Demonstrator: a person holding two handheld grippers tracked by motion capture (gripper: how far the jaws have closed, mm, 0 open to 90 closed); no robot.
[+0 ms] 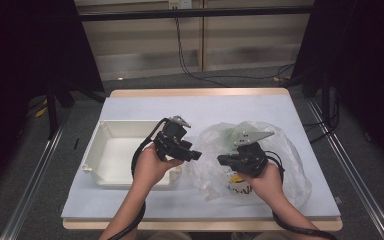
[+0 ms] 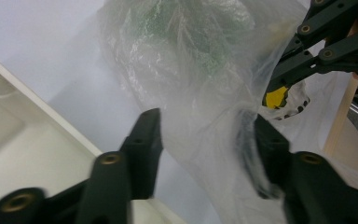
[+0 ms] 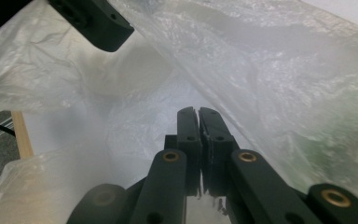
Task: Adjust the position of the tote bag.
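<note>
- Plastic bag (image 1: 260, 155) lies crumpled on our table (image 1: 130, 102), right of the white tray (image 1: 111, 150).
- Our right gripper (image 3: 198, 112) pinches its film.
- Our left gripper (image 2: 205, 135) straddles a fold, half-wide.

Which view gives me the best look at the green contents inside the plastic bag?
The left gripper view: the green contents show large through the clear plastic bag. The high view shows them as a small pale patch, and the right gripper view catches a green tint at its right edge.

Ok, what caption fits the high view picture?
Two hand-held tools, left and right, work a clear plastic bag beside a white tray.
</note>
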